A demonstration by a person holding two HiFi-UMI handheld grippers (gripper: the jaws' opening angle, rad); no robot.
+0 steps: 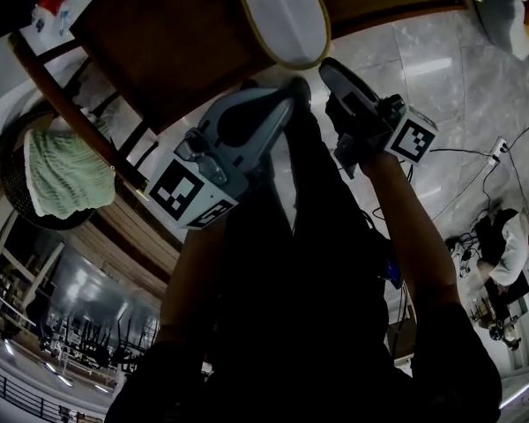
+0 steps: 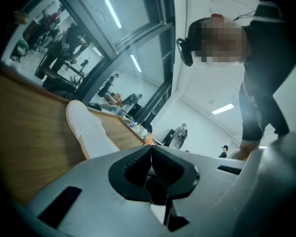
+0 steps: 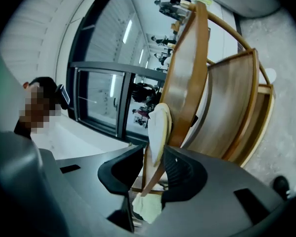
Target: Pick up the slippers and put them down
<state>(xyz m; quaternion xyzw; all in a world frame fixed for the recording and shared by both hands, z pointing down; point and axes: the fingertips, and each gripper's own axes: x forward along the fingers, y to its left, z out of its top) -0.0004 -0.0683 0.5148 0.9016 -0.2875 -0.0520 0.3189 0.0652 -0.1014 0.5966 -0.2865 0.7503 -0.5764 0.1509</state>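
One white slipper (image 1: 286,16) with a tan sole edge lies on a brown wooden seat (image 1: 176,33). My dark right gripper (image 1: 328,67) reaches to the slipper's near end. In the right gripper view the slipper (image 3: 158,125) shows edge-on between the jaws of that gripper (image 3: 153,169), which stand apart with a gap on the left side, so they are open. My grey left gripper (image 1: 295,91) is just left of it, off the slipper. The left gripper view has its jaws (image 2: 151,152) shut on nothing, with the slipper (image 2: 86,130) ahead to the left on the wood.
A curved wooden chair frame (image 3: 227,107) surrounds the seat. A black basket holds a green towel (image 1: 62,170) at the left. Cables and a power strip (image 1: 498,152) lie on the marble floor at the right, near a crouched person (image 1: 511,249).
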